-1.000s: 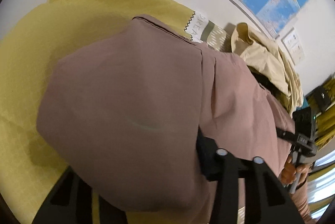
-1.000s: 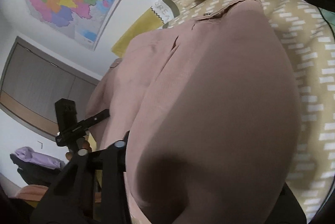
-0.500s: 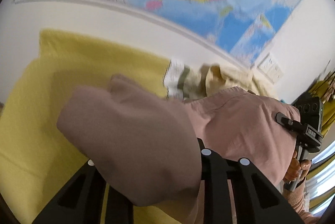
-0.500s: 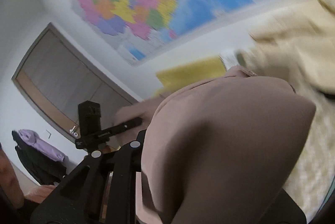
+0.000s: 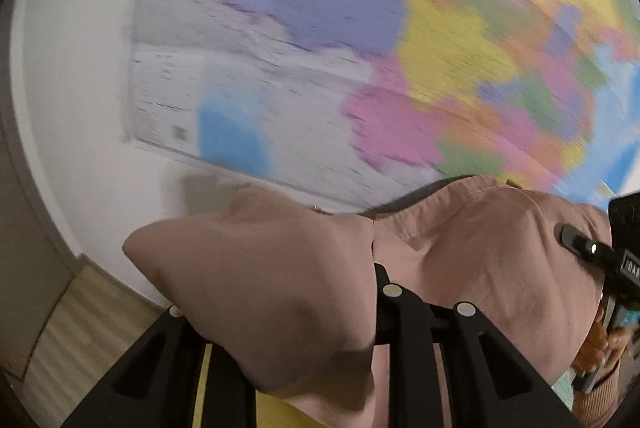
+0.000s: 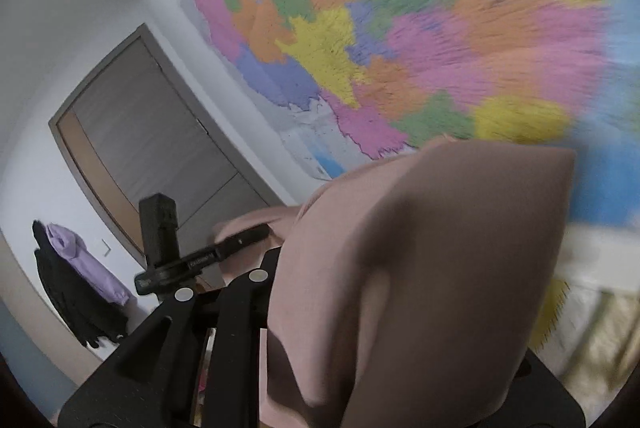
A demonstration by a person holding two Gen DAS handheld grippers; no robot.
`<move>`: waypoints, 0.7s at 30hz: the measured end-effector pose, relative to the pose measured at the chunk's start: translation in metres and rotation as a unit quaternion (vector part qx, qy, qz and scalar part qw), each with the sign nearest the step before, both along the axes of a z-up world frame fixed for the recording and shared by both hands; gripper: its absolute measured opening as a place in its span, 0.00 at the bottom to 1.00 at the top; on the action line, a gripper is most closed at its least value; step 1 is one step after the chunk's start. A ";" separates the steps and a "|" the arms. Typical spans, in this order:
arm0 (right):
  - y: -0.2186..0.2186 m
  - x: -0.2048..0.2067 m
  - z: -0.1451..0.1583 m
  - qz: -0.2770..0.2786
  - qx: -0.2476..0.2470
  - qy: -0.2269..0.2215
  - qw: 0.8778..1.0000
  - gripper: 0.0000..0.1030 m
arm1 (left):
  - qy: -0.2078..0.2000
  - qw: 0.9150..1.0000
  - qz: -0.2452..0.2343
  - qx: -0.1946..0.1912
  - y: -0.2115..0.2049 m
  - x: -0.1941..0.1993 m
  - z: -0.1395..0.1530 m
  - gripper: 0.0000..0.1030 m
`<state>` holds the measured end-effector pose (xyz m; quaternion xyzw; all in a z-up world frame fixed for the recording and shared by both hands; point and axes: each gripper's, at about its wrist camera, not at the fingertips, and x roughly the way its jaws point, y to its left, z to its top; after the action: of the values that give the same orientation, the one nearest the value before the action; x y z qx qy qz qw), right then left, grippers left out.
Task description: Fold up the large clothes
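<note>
Wall map [image 5: 400, 27] fills the background, blurred. I have the dusty-pink garment [image 5: 280, 288] lifted off the bed, bunched over both grippers: left gripper [image 5: 304, 312] and right gripper [image 6: 360, 308] jaws clamped on its fabric, fingertips hidden under cloth.

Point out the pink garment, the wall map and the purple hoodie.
pink garment [image 5: 280, 276], left wrist view, bunched fold near the camera.
wall map [image 6: 400, 27], right wrist view, its coloured middle.
purple hoodie [image 6: 86, 264], right wrist view, its hanging body.

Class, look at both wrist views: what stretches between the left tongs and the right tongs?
The pink garment, pinched by both tongs, spans between them; the left wrist view shows it best.
</note>
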<state>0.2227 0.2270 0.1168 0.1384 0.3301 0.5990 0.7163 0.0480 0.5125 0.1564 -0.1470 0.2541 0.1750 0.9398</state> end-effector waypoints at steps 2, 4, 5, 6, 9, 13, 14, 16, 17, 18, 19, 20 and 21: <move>0.029 0.006 -0.023 0.015 -0.006 0.008 1.000 0.19 | 0.004 0.999 0.034 0.015 0.032 0.004 -0.016 0.21; 0.058 0.009 -0.066 0.030 -0.038 0.043 0.998 0.20 | 0.028 0.997 0.065 0.016 0.056 0.010 -0.045 0.24; 0.069 0.008 -0.086 0.036 -0.064 0.049 0.996 0.20 | 0.048 0.996 0.075 0.001 0.075 0.014 -0.073 0.24; 0.079 0.008 -0.109 0.033 -0.095 0.053 0.994 0.20 | 0.070 0.994 0.088 -0.010 0.086 0.019 -0.094 0.24; 0.099 0.006 -0.186 0.044 -0.179 0.096 0.978 0.23 | 0.139 0.981 0.126 -0.048 0.118 0.026 -0.167 0.24; 0.083 0.014 -0.216 0.032 -0.188 0.135 0.972 0.42 | 0.124 0.981 0.126 -0.079 0.134 0.014 -0.195 0.29; 0.078 0.016 -0.215 0.029 -0.192 0.135 0.972 0.46 | 0.123 0.982 0.121 -0.079 0.135 0.013 -0.195 0.30; 0.066 0.015 -0.209 0.021 -0.215 0.114 0.970 0.65 | 0.131 0.982 0.118 -0.071 0.136 0.015 -0.196 0.36; 0.062 0.014 -0.207 0.019 -0.221 0.110 0.969 0.71 | 0.136 0.981 0.119 -0.064 0.136 0.016 -0.197 0.38; 0.053 0.013 -0.205 0.017 -0.221 0.105 0.969 0.77 | 0.143 0.981 0.122 -0.058 0.134 0.018 -0.199 0.42; 0.043 0.013 -0.205 0.009 -0.223 0.104 0.969 0.78 | 0.145 0.980 0.122 -0.054 0.132 0.021 -0.199 0.46; 0.037 0.013 -0.204 0.002 -0.222 0.110 0.969 0.79 | 0.147 0.981 0.121 -0.049 0.132 0.020 -0.200 0.48; 0.028 0.016 -0.203 -0.003 -0.210 0.126 0.970 0.80 | 0.151 0.980 0.125 -0.044 0.132 0.018 -0.202 0.53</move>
<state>0.2385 0.2549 -0.0866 0.0604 0.5353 0.4919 0.6841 0.0658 0.6440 -0.0454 -0.1907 0.3800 0.2995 0.8541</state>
